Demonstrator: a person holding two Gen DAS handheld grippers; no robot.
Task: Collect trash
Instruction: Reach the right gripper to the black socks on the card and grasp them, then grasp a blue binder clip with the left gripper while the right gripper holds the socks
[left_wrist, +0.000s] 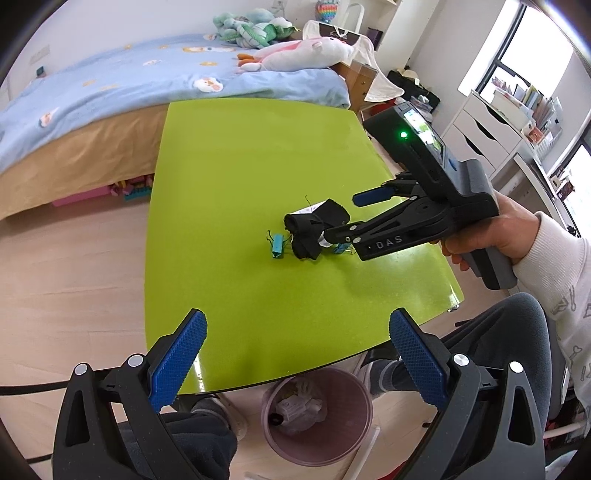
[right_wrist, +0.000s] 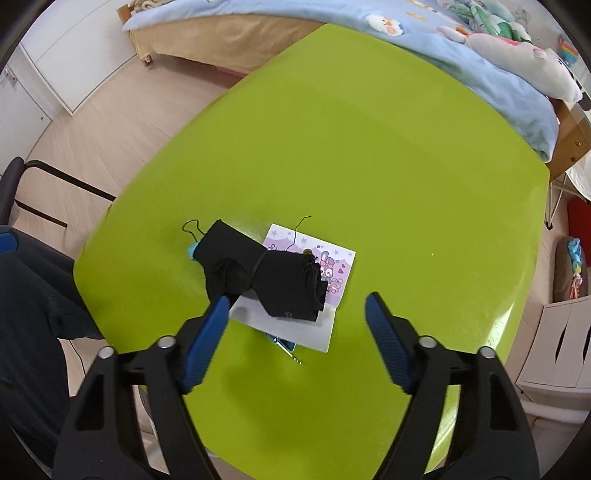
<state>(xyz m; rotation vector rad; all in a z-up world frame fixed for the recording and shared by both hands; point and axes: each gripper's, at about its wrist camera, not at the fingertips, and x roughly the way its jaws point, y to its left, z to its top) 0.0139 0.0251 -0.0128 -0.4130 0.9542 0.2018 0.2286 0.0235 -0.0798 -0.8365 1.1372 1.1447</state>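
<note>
Black tied cloth bundle (right_wrist: 266, 275) on glossy card (right_wrist: 295, 291) | right hand-held gripper (right_wrist: 295, 306) apart, left hand-held gripper (left_wrist: 297, 325) apart

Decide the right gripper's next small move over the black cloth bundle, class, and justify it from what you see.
Probably lower a little and close on the black cloth bundle. The right gripper hangs open just over it, one finger beside its edge, nothing yet pinched. The bundle lies on a cartoon card on the green table.
</note>
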